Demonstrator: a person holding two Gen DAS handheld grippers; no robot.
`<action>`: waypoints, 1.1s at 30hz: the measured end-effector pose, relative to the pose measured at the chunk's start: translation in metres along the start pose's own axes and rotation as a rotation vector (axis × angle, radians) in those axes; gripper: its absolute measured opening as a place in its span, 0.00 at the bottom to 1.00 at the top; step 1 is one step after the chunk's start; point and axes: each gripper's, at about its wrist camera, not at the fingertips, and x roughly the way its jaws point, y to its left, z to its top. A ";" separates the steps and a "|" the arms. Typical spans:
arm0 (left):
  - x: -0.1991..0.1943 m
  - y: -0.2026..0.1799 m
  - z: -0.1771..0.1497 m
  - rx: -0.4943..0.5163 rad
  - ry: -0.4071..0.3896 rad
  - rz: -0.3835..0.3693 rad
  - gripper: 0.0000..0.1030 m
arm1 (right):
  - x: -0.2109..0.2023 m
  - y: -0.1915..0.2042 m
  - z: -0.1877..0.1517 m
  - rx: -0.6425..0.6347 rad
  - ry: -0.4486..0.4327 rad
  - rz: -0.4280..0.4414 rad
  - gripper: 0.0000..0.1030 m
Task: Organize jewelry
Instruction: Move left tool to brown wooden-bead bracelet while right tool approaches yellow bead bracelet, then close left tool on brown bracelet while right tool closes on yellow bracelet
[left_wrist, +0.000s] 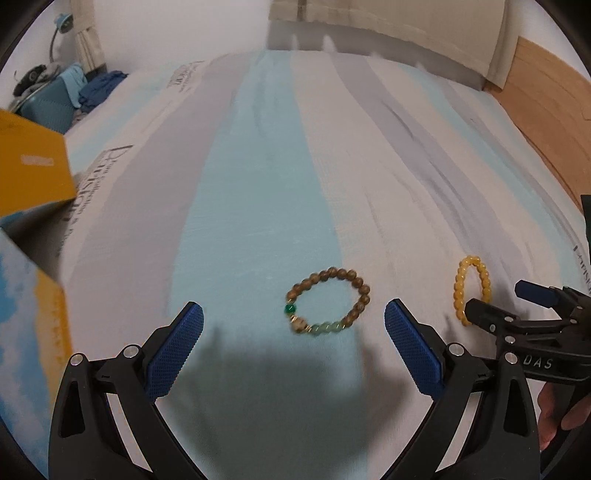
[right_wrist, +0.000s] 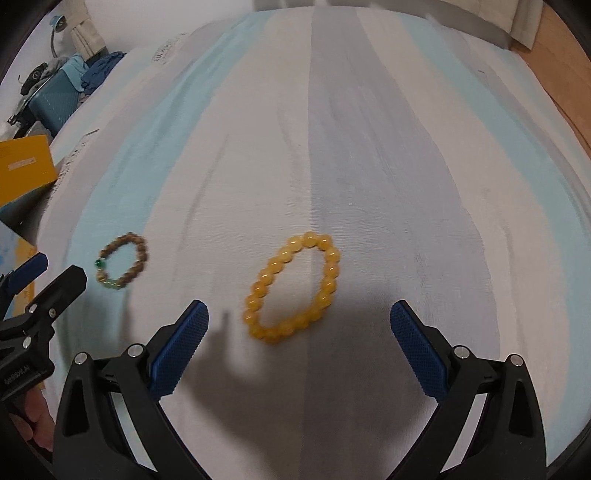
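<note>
A brown bead bracelet (left_wrist: 328, 301) with green beads lies flat on the striped bed sheet (left_wrist: 258, 166), just ahead of my open left gripper (left_wrist: 293, 323). It also shows far left in the right wrist view as the brown bracelet (right_wrist: 122, 260). A yellow bead bracelet (right_wrist: 291, 288) lies on the sheet (right_wrist: 369, 147) between and just ahead of the blue pads of my open right gripper (right_wrist: 299, 325). In the left wrist view the yellow bracelet (left_wrist: 471, 288) sits right beside the right gripper (left_wrist: 498, 306). Neither gripper holds anything.
An open yellow and blue box (left_wrist: 29, 177) stands at the left edge of the bed, also seen as the box (right_wrist: 26, 166). A teal suitcase (right_wrist: 51, 99) with clothes sits beyond. A wooden headboard (left_wrist: 546, 110) and pillow (left_wrist: 388, 33) lie far right. A hand (left_wrist: 557, 410) holds the right gripper.
</note>
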 end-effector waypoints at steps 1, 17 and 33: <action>0.005 -0.002 0.001 0.005 0.002 0.002 0.93 | 0.004 -0.003 0.000 0.003 0.003 -0.003 0.90; 0.059 -0.014 -0.004 0.033 0.078 0.010 0.77 | 0.025 -0.007 0.005 -0.037 -0.012 0.004 0.65; 0.040 -0.012 -0.003 0.063 0.099 -0.045 0.14 | 0.007 -0.005 0.009 -0.025 -0.019 0.037 0.09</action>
